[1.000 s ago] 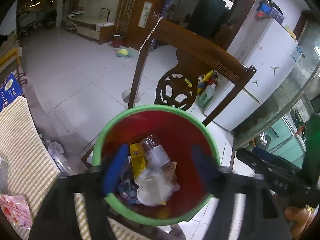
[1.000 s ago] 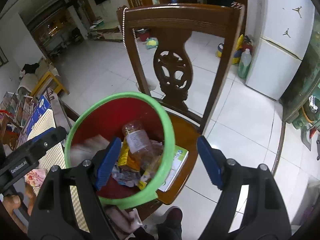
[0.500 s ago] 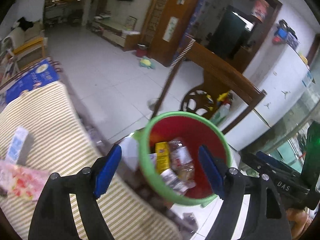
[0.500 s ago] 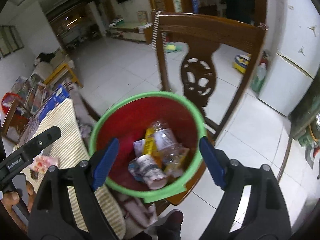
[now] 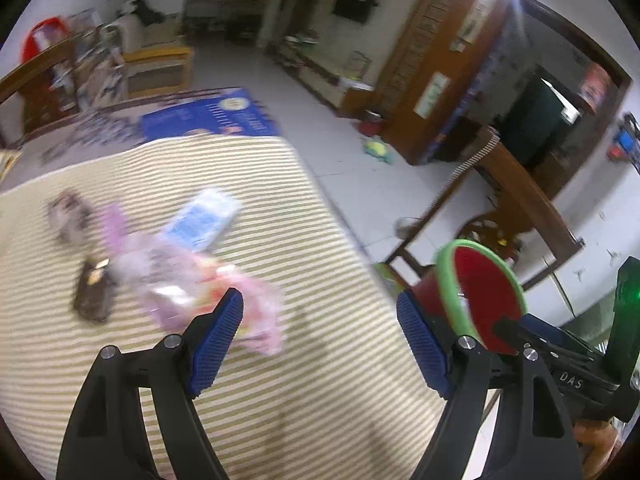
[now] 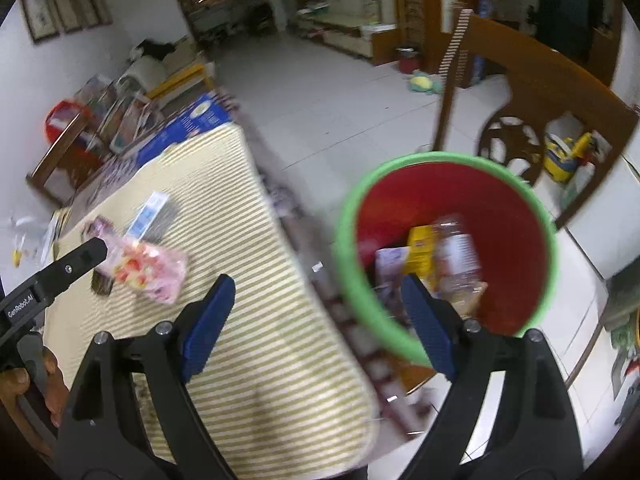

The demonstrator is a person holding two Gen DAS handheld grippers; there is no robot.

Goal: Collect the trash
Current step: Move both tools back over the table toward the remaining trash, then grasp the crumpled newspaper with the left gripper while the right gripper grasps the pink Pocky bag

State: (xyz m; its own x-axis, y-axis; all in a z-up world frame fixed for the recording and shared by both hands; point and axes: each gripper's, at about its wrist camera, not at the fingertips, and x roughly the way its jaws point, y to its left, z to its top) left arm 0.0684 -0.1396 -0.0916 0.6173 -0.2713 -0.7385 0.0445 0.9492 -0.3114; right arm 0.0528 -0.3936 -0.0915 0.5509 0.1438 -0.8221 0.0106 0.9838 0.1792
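A blurred pink snack wrapper (image 5: 192, 292) lies on the striped tablecloth (image 5: 300, 400), with a blue-white pack (image 5: 202, 220) beyond it and a brown scrap (image 5: 94, 292) to its left. My left gripper (image 5: 320, 316) hangs open above the cloth, just right of the wrapper, with nothing between its fingers. The red bin with a green rim (image 6: 344, 240) stands off the table's right edge and holds a clear bottle (image 6: 456, 248) and a yellow box (image 6: 420, 248). My right gripper (image 6: 318, 296) hovers over the table edge with its jaws opening and nothing in them. The wrapper (image 6: 148, 268) shows at left.
A dark wooden chair (image 6: 560, 80) stands behind the bin, which rests on its seat. A blue box (image 5: 208, 116) lies at the table's far end. Toys (image 6: 564, 156) and a tiled floor (image 6: 340, 100) lie beyond. The bin (image 5: 448, 280) is at the right in the left wrist view.
Both grippers swung away from over the bin towards the striped table. The bin slid to the right in both views, and the wrappers on the cloth came into sight. Both jaws stand wider.
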